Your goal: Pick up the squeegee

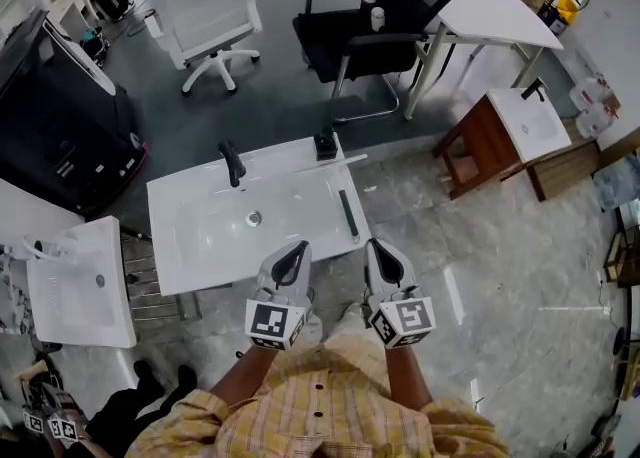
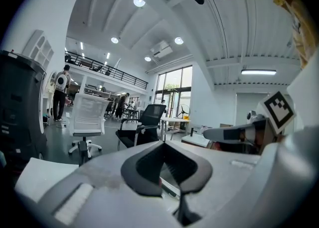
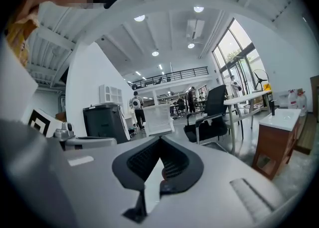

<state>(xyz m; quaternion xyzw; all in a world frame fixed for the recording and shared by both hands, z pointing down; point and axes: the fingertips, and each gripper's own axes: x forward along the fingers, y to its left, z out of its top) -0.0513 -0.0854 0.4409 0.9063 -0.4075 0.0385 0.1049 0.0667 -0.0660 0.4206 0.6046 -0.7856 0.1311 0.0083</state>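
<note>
A white sink basin [image 1: 200, 246] with a black faucet [image 1: 232, 161] lies in front of me in the head view. The squeegee [image 1: 326, 145] rests at its far right corner, a black block with a pale thin blade along the back rim. A slim dark bar [image 1: 347, 214] lies on the basin's right rim. My left gripper [image 1: 296, 248] and right gripper [image 1: 379, 245] hover side by side at the basin's near edge, well short of the squeegee. Both are shut, with nothing held. From the left gripper [image 2: 163, 143] and right gripper [image 3: 159, 140] views, the jaw tips meet.
A white office chair [image 1: 210, 16] and a black chair [image 1: 385, 11] stand beyond the basin. A white table [image 1: 495, 16] and a wooden cabinet with a sink [image 1: 505, 136] are at the right. A second white basin [image 1: 80, 291] and a black machine [image 1: 60, 126] are at the left.
</note>
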